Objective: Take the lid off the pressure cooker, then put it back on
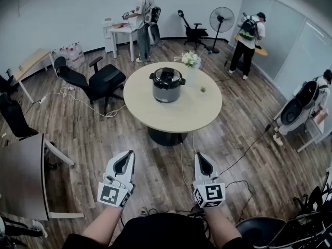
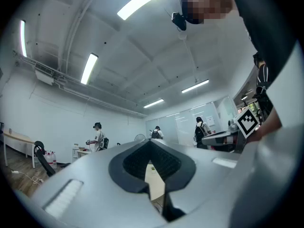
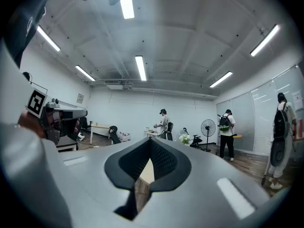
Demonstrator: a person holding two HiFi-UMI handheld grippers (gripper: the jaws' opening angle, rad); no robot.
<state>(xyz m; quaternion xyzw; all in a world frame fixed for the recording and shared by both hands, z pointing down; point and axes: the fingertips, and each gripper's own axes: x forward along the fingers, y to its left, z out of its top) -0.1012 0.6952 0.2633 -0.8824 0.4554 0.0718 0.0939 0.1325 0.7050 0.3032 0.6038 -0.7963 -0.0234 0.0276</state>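
The round table (image 1: 202, 108) carries the pressure cooker (image 1: 167, 90) near its middle, with its lid (image 1: 167, 78) on top. Well short of the table, the left claw (image 1: 126, 158) and right claw (image 1: 201, 160) are closed tight, holding nothing.

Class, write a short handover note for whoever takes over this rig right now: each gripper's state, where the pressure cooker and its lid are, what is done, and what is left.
Left gripper: shut, empty, held over the floor short of the table.
Right gripper: shut, empty, beside the left one, also short of the table.
Pressure cooker: stands near the middle of the round table, with its lid on top.
Done: nothing that shows; neither gripper touches the cooker.
Left: step up to the table, open a gripper, lift the lid off, then put it back on.
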